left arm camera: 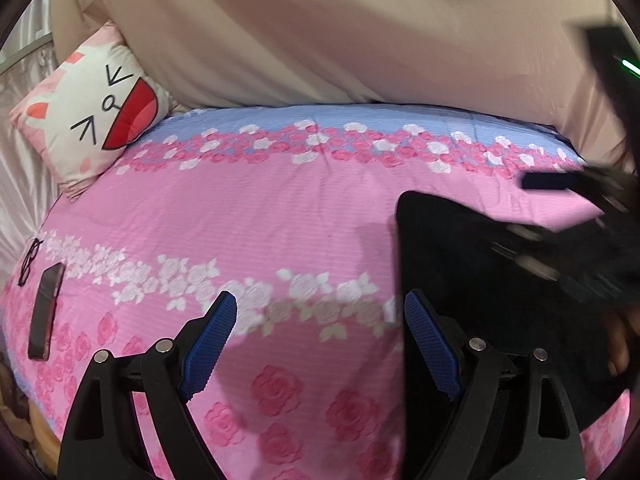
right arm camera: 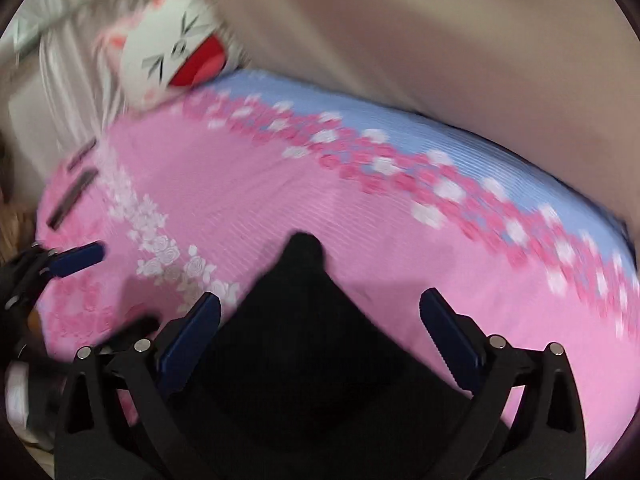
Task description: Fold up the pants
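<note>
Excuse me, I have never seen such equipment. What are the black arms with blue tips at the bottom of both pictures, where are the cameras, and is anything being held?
They are hand-held grippers; a person carries one in each hand, with a camera on each looking along its fingers. One picture comes from the left gripper, the other from the right gripper. Both stand open and hold nothing. On the flowered pink bedspread lie black pants, a cartoon pillow, a phone and glasses.
</note>
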